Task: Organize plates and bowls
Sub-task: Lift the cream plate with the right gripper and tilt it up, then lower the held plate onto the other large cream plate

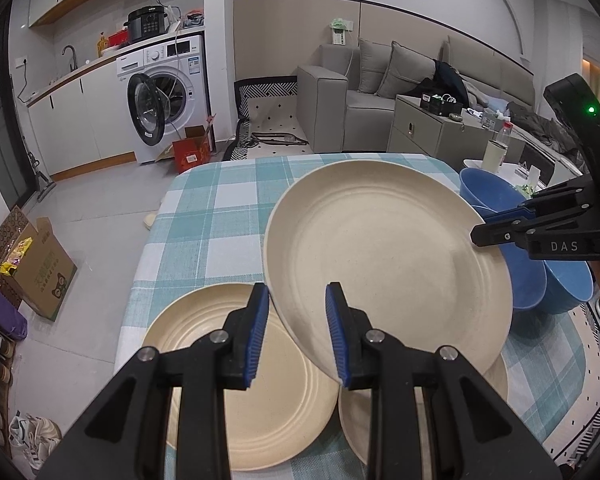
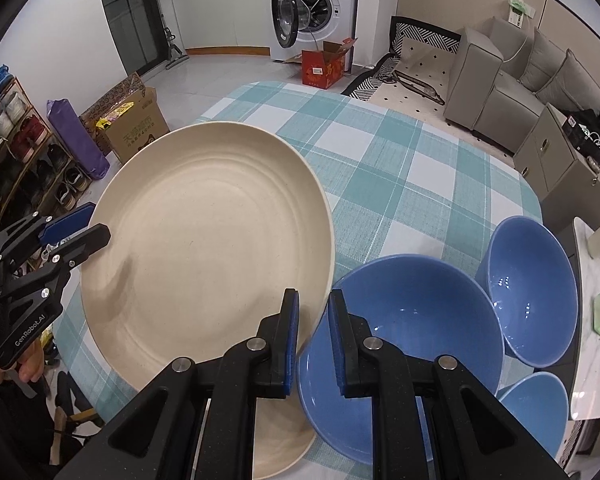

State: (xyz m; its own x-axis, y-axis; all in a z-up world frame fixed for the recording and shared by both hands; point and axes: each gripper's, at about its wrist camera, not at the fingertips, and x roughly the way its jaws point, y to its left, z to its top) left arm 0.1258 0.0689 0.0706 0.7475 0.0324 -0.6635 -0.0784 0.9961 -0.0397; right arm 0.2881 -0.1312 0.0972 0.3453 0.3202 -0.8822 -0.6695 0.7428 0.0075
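Cream plate [image 1: 384, 260] clamped between both grippers' fingers [image 1: 336, 332].

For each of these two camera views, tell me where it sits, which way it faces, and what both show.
Left wrist view: sits on the left gripper, looking down and forward over the raised cream plate toward the washing machine and sofa; the right gripper enters from the right.
Right wrist view: sits on the right gripper, looking down steeply at the same plate and blue bowls; the left gripper and a hand show at left.
Shared: plate, checked tablecloth, bowls, washing machine.
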